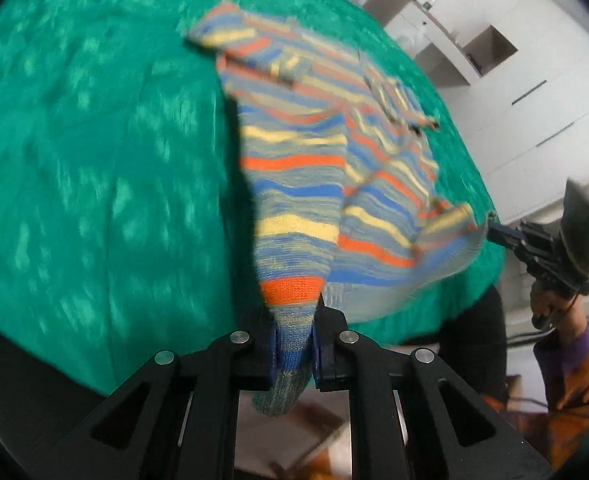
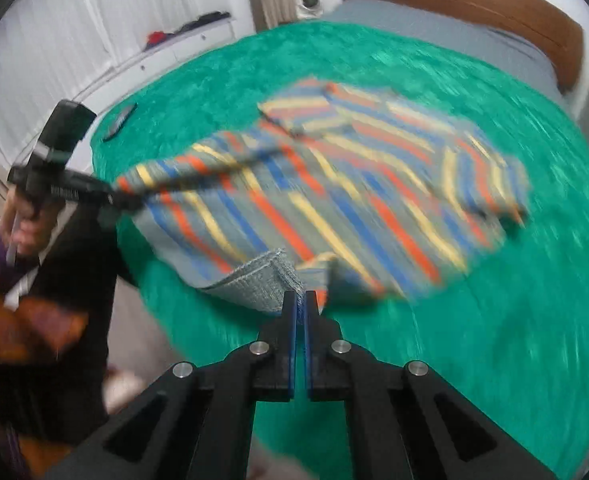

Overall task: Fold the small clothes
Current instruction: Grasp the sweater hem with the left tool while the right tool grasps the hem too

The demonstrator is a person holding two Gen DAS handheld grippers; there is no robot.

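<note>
Striped knit sweater (image 2: 334,184): grey ground with orange, blue and yellow bands. It lies on the green blanket (image 2: 494,320), mostly spread flat, with its near edge lifted off the cover. In the right wrist view its long axis runs from the ribbed hem at the near edge toward the collar end on the far side, toward the brown headboard (image 2: 474,4). One sleeve is stretched out sideways to the left of that view. The stripes cross the body at a slant. Both views are motion-blurred.

Left gripper (image 1: 294,354): jaws drawn close together and clamped on the sleeve cuff (image 1: 290,320), which is bunched between the blue pads. The grey ribbed end of the cuff hangs out behind the fingers. The sleeve rises taut from the body of the sweater to this grip.

Right gripper (image 2: 300,300): jaws nearly together, only a thin slit between the blue pads. The tips pinch the ribbed hem corner (image 2: 270,276) at the near edge, which is raised off the blanket.

Writing: a pale marking on the left gripper's body in the right wrist view, too blurred to read. No other labels legible.

Surroundings: white cabinets (image 1: 494,92) beside the bed.
</note>
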